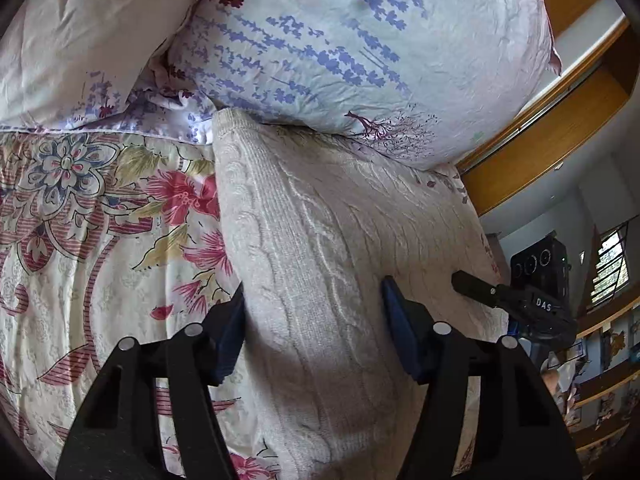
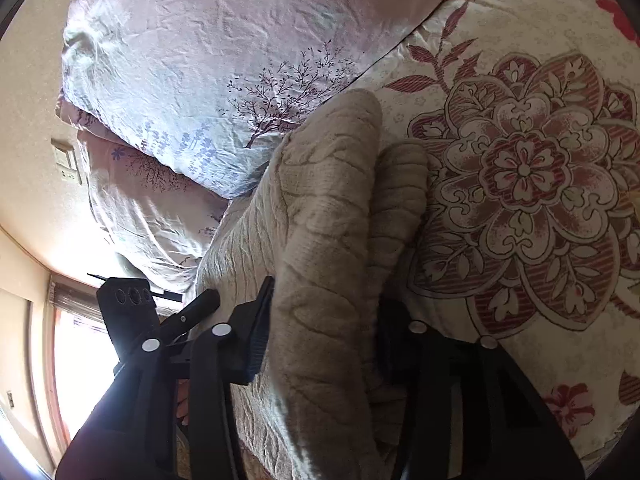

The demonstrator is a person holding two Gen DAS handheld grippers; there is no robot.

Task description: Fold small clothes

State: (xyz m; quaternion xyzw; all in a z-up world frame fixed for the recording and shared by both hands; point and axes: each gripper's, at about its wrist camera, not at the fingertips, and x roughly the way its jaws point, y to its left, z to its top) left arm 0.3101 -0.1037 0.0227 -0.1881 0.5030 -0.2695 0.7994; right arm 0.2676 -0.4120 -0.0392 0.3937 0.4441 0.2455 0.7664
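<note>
Straddling a cream cable-knit sweater [image 1: 320, 240] that lies on the floral-printed bed quilt [image 1: 80, 220], both claws sit at 6 o'clock in their own views, with the lavender-print pillow [image 1: 340, 48] above them at 12 o'clock. The left claw [image 1: 314, 320] has the knit's edge between its blue pads, but a gap shows on each side, so it reads as released, not yet clenched. The right claw [image 2: 320, 328] has a raised ridge of the sweater bunched between its jaws; the 9 o'clock pad lies against the wool, while the other is lost in shadow, so whether it truly grips cannot be told. The step in hand appears to be taking hold of the near edge for a fold. Next, both claws would need to pinch firmly, lift together and carry the edge toward 12 o'clock, keeping the thick knit from slipping or dragging the quilt.
</note>
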